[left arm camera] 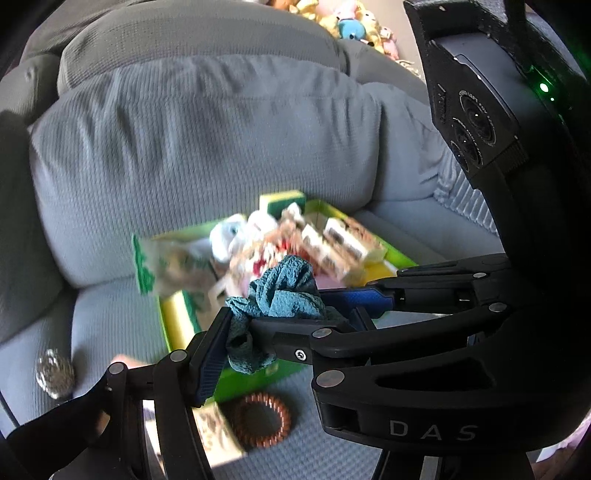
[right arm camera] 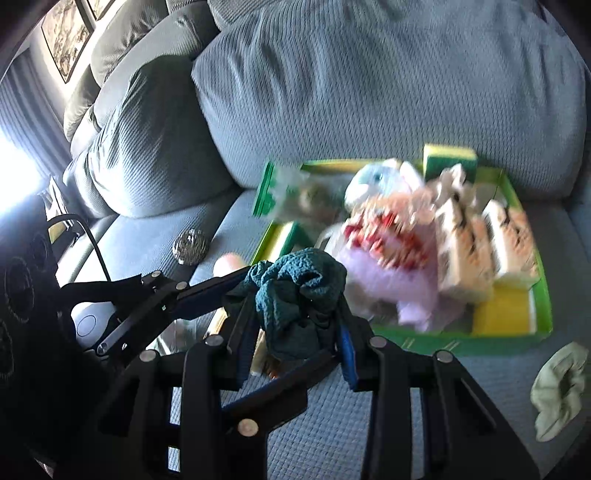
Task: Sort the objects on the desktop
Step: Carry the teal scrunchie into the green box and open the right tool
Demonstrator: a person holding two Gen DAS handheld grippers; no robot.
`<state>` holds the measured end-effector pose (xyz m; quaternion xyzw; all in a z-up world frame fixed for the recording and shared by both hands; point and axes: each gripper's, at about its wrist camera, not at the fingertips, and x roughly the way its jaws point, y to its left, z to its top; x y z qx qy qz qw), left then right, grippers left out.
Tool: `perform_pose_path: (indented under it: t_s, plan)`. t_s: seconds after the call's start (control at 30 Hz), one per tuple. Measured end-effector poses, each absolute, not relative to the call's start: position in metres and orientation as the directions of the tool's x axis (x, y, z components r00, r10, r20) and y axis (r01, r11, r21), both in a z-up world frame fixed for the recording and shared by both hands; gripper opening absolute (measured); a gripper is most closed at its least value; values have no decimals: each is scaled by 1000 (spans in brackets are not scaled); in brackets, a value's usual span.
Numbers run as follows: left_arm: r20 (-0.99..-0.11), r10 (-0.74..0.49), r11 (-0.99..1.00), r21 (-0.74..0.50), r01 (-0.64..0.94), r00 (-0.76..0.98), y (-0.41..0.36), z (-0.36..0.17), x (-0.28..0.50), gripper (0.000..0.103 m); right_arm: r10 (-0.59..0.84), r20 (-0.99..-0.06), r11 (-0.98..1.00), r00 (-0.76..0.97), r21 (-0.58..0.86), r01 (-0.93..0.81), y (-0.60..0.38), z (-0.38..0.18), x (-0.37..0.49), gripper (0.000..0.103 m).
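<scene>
Above green box (right arm camera: pixel 424 341), both tongs (right arm camera: pixel 295 325) gripping teal cloth (right arm camera: pixel 295 284)

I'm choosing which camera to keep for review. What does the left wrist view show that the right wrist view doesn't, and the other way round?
Only the left wrist view shows the coiled brown hair tie and the plush toys. Only the right wrist view shows the pale scrunchie and the framed pictures. Both show the teal scrunchie held between both tongs, the green box and the metal ball.

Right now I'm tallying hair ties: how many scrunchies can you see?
2. A teal scrunchie is pinched between both tongs in front of the green box; a pale green scrunchie lies on the sofa seat beside it. The box's clutter may hide more.
</scene>
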<state>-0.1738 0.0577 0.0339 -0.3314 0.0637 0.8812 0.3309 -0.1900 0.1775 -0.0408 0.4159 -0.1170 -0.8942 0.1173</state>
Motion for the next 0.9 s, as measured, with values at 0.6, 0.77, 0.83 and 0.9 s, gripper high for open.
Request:
perform_pose_path:
  t_s: [0.6, 0.77, 0.83, 0.9]
  plan:
    - [-607, 578, -753, -140, -643, -545, 83, 52, -217, 64, -258, -694, -959, -672, 269, 90, 213, -24, -227, 35]
    - [-613, 582, -751, -153, -642, -535, 92, 47, -231, 64, -245, -698, -962, -673, 260, 80, 223, -28, -237, 34]
    - [-617, 583, -751, -160, -641, -529, 96, 44, -236, 64, -237, -702, -964, -672, 254, 75, 226, -30, -240, 34]
    - [-623, 583, -751, -169, -638, -521, 98, 39, -240, 64, -231, -708, -966, -667, 251, 68, 229, -34, -243, 34]
